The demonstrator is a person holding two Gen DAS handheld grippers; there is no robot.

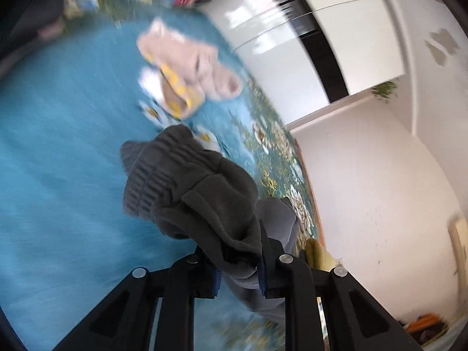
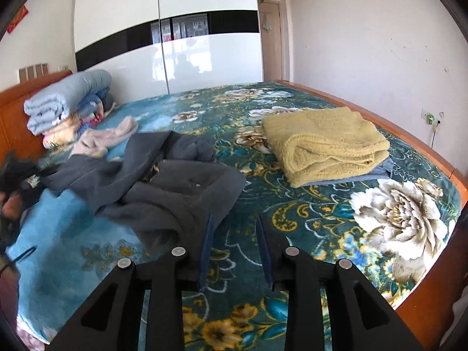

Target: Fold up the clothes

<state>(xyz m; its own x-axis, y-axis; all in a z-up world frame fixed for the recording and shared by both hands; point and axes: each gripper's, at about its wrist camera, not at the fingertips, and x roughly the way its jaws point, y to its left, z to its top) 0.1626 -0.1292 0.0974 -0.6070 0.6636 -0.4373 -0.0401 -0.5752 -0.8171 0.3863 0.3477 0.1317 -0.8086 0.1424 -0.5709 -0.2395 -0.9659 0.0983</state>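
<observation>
A dark grey fleece garment (image 2: pixel 163 181) lies crumpled on the blue floral bedspread (image 2: pixel 292 204). My left gripper (image 1: pixel 238 266) is shut on a bunched part of the grey garment (image 1: pixel 199 193), near its ribbed cuff, and holds it above the bed; the view is blurred. My right gripper (image 2: pixel 235 245) is open and empty, just right of the garment's near edge, above the bedspread. A pale pink garment (image 2: pixel 108 137) lies beyond the grey one, and also shows in the left wrist view (image 1: pixel 190 64).
A folded yellow blanket (image 2: pixel 324 143) on a blue cloth sits at the right of the bed. Rolled light blue quilts (image 2: pixel 67 96) are stacked by the wooden headboard (image 2: pixel 11 117). A white and black wardrobe (image 2: pixel 175 44) stands behind. The wooden bed frame (image 2: pixel 433 292) runs along the right.
</observation>
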